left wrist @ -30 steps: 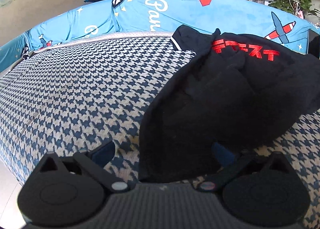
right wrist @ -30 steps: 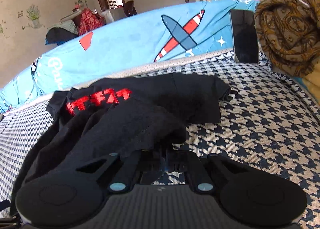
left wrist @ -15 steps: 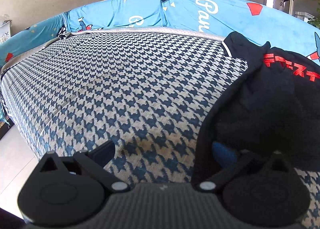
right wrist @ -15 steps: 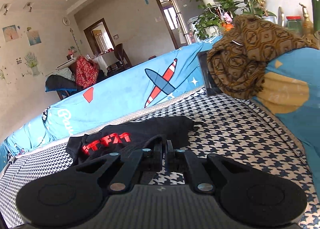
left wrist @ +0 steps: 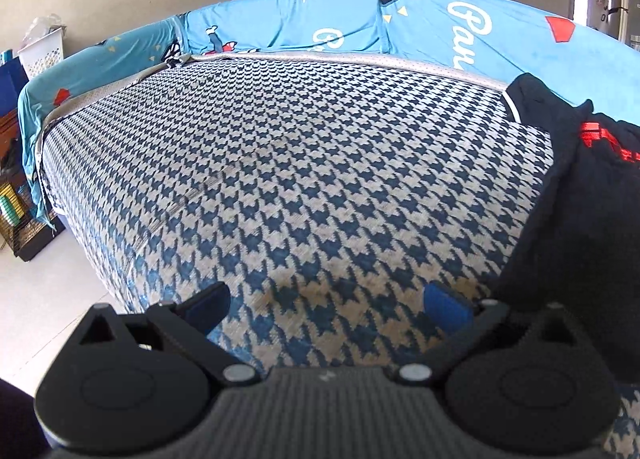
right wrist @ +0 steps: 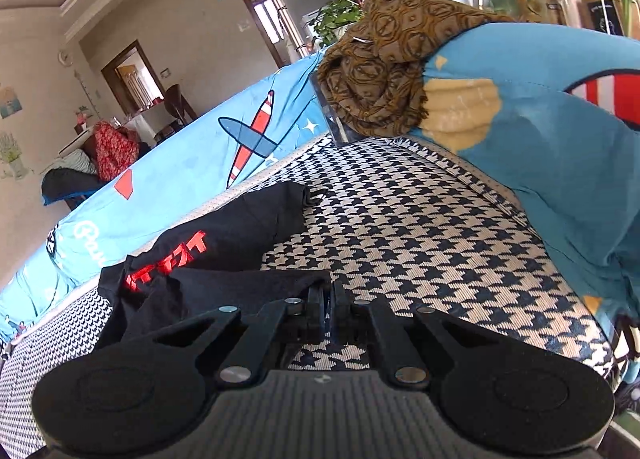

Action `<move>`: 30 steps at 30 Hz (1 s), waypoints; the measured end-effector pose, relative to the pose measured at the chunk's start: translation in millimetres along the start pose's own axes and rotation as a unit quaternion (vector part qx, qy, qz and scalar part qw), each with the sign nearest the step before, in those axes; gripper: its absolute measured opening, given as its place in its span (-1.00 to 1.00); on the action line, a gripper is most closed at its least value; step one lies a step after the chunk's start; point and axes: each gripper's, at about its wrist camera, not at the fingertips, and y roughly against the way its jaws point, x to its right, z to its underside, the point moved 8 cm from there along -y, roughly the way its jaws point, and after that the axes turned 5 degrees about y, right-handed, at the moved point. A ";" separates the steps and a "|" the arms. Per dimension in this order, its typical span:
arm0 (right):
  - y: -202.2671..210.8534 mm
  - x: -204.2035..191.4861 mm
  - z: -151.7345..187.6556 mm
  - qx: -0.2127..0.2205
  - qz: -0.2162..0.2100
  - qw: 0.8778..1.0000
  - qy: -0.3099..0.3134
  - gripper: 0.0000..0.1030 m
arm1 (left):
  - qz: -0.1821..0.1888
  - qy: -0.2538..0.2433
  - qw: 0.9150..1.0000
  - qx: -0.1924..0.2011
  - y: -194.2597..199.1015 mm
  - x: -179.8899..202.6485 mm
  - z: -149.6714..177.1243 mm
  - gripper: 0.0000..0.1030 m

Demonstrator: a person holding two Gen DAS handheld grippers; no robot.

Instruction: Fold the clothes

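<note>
From my left wrist, my left tool (left wrist: 326,305) hangs released, fingers wide over the houndstooth sofa seat (left wrist: 304,163), the black shirt (left wrist: 580,211) just right of it. From my right wrist, my right tool (right wrist: 327,305) is clenched on the shirt's edge (right wrist: 224,255).

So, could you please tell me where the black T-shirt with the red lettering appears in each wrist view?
Left wrist view: the black T-shirt fills the right edge, red lettering near the border.
Right wrist view: it lies lower left of centre, stretching from the gripper toward the sofa back.
Shared landmark: the blue cover with white script behind it.
</note>
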 end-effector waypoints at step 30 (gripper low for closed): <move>28.0 -49.5 60.0 -0.001 -0.002 0.991 0.136 -0.41 | 0.094 0.028 0.995 -0.037 14.0 -13.5 10.5 1.00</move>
